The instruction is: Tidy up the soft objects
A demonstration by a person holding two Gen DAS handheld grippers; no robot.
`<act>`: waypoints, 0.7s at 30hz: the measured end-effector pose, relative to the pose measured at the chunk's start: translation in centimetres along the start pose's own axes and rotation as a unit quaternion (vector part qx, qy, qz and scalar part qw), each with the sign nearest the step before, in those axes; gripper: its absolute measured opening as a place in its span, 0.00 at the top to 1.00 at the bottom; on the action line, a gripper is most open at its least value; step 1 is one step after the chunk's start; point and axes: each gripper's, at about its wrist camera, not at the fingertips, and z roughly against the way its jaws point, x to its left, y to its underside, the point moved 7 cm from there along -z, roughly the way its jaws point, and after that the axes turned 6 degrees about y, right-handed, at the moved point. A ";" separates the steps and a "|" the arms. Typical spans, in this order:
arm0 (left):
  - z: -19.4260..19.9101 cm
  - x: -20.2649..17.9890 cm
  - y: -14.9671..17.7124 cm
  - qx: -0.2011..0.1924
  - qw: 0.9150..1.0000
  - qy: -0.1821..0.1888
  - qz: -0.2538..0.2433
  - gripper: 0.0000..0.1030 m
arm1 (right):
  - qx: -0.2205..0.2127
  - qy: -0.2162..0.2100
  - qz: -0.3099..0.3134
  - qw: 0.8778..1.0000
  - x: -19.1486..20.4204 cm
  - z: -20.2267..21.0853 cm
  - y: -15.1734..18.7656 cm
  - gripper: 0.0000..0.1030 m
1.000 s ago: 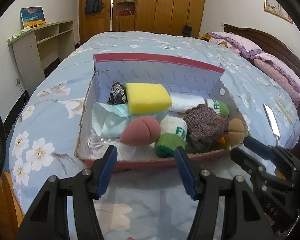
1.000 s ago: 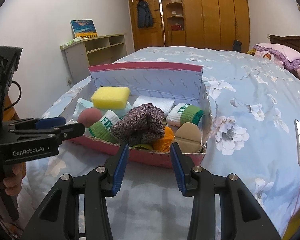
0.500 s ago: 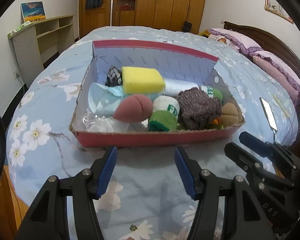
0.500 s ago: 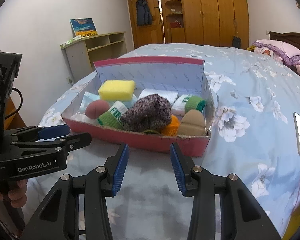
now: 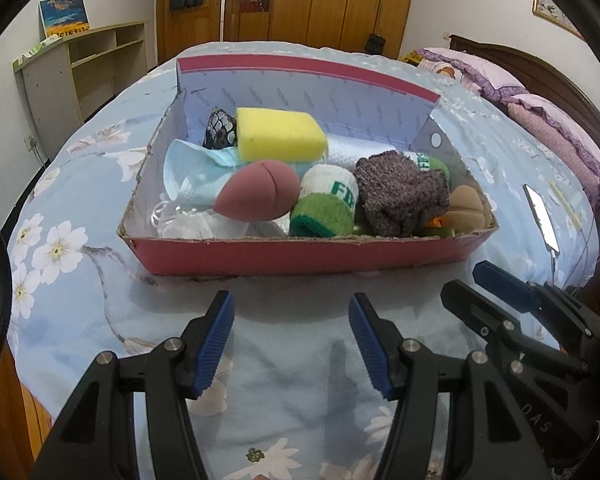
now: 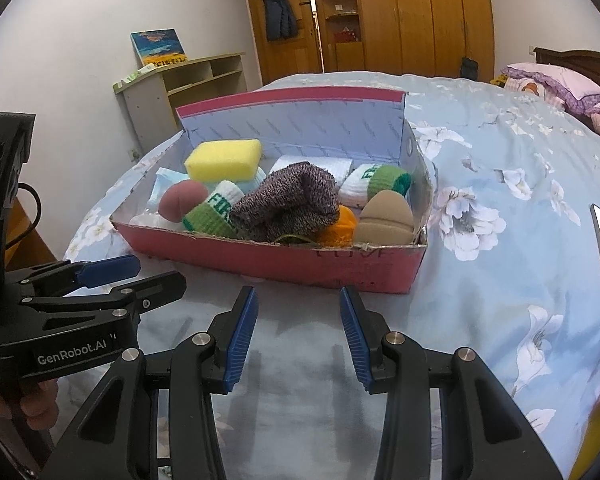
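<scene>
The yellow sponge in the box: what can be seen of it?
The yellow rectangular foam sponge is a thick block with rounded corners and a porous-looking surface, seemingly undamaged. It lies flat, high on the pile near the back wall of the red cardboard box. It rests partly on the light blue face mask, beside the dark patterned pouch. Neither tool touches it.

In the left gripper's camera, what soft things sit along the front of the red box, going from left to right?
White string bundle → pink egg-shaped sponge → green-cuffed white sock roll → purple knitted sock → tan sponge, all inside the red box.
</scene>
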 end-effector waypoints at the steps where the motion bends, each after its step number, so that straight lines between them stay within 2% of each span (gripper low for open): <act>1: -0.1 0.0 0.0 0.001 1.000 0.000 0.000 0.39 | 0.001 0.000 0.000 1.000 0.0 -0.1 0.0 0.58; 21: -0.6 0.1 0.2 0.005 1.000 -0.002 0.003 0.39 | 0.007 0.000 -0.004 1.000 -0.2 -0.6 0.3 0.58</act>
